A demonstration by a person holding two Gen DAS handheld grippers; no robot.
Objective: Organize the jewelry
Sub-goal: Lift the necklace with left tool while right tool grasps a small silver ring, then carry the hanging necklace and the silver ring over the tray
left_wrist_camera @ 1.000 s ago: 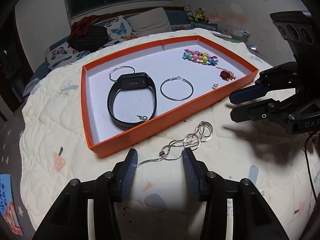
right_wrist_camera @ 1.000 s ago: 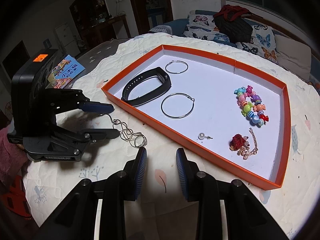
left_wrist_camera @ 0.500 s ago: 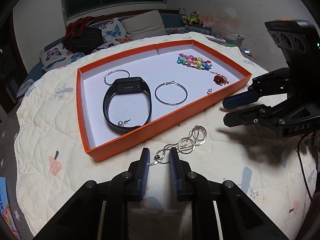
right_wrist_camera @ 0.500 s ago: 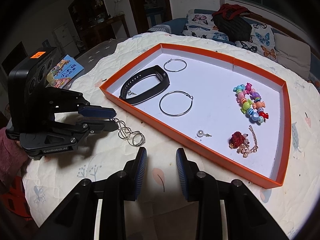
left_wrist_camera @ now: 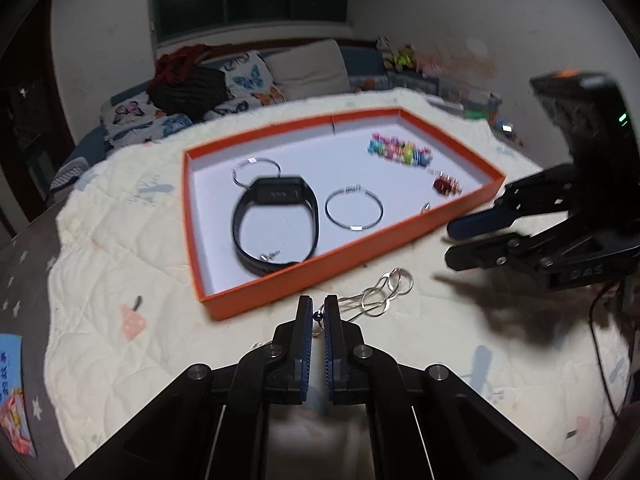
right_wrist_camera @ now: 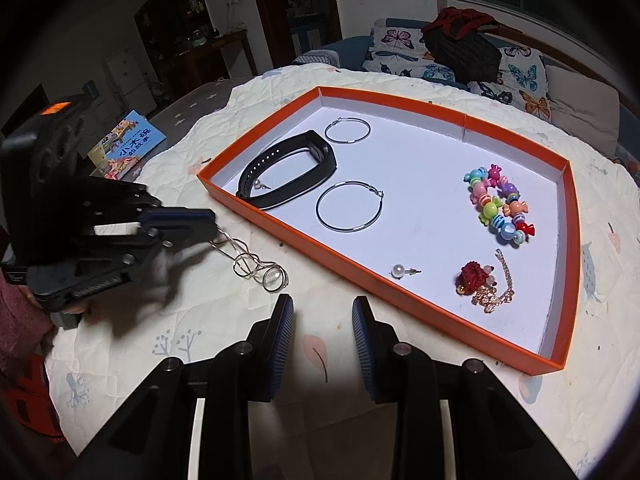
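Note:
A silver ring necklace (left_wrist_camera: 382,290) lies on the quilted cloth in front of the orange tray (left_wrist_camera: 360,248). My left gripper (left_wrist_camera: 318,314) is shut on the necklace's near end; it also shows in the right wrist view (right_wrist_camera: 208,226), with the necklace (right_wrist_camera: 256,268) trailing from it. My right gripper (right_wrist_camera: 322,316) is open and empty, just above the cloth near the tray's front wall (right_wrist_camera: 340,256). In the tray lie a black wristband (right_wrist_camera: 288,170), two silver hoops (right_wrist_camera: 350,206), a bead bracelet (right_wrist_camera: 498,204), a pearl stud (right_wrist_camera: 402,271) and a red charm chain (right_wrist_camera: 484,284).
A children's book (right_wrist_camera: 124,142) lies at the table's far left edge. A sofa with butterfly cushions (right_wrist_camera: 516,72) and a dark bag (right_wrist_camera: 460,50) stands behind the table. The right gripper (left_wrist_camera: 532,232) hovers to the right of the tray in the left wrist view.
My left gripper has closed from wide open onto the necklace's near end and lifted a little. The right gripper has stayed open and nearly still.

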